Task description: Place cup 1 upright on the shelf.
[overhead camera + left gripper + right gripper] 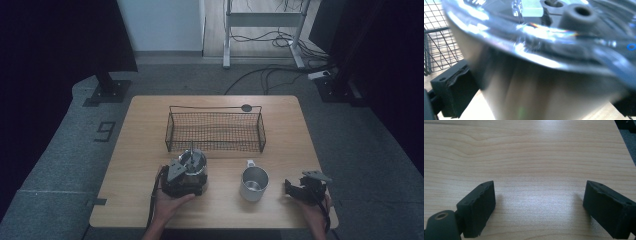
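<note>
A shiny steel pot [196, 161] with a lid stands on the wooden table [145, 140], just in front of the wire basket [215, 144]. My left gripper [190, 172] is shut on it. In the left gripper view the blurred pot [541, 82] sits between the black jaws, with my left gripper [539, 102] low on its body and a grey knob [579, 11] on its lid. My right gripper [302, 190] rests near the front right corner, open. The right gripper view shows my right gripper [539, 205] spread wide over bare table [529, 152].
A steel mug [254, 184] with a handle stands upright between the two grippers. The black wire basket [439, 37] holds nothing and spans the middle back of the table. Beyond the table are desk legs and cables on the floor [280, 45].
</note>
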The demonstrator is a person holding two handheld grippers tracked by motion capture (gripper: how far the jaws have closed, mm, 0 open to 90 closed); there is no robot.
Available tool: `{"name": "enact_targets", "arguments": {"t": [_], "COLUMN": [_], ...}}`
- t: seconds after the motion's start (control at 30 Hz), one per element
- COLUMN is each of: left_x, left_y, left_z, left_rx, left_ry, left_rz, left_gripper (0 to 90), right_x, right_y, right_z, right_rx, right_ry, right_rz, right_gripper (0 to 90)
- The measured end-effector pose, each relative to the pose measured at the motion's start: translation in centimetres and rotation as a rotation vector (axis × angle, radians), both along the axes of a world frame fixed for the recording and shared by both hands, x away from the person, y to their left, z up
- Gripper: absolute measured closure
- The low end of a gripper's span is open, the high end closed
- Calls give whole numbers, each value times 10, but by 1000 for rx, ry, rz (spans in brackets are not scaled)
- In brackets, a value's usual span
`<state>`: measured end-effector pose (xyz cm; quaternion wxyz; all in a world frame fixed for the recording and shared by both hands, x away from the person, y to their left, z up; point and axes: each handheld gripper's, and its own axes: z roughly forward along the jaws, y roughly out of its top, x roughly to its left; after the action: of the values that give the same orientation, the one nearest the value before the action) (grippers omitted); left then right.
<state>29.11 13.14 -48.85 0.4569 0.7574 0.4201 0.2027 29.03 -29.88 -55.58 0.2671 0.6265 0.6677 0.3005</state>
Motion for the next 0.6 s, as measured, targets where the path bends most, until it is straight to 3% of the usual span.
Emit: {"name": "enact_targets", "arguments": {"t": [0.17,0.3,0.6], "left_x": [4,4,3], "left_y": [-2,-1,0], "left_z": [-3,-4,-2], "left_rx": [-6,6,24], "left_ry": [-5,-33,-43], "left_rz": [1,-5,-20], "left_gripper": [16,31,37], "right_x": [0,0,0], "right_y": [0,0,0], "right_z": [0,0,0], "right_rx": [-2,-2,2], "right_ry": [0,-1,0], "right_rz": [-1,-3,-3], "right_gripper": [107,107,108]}}
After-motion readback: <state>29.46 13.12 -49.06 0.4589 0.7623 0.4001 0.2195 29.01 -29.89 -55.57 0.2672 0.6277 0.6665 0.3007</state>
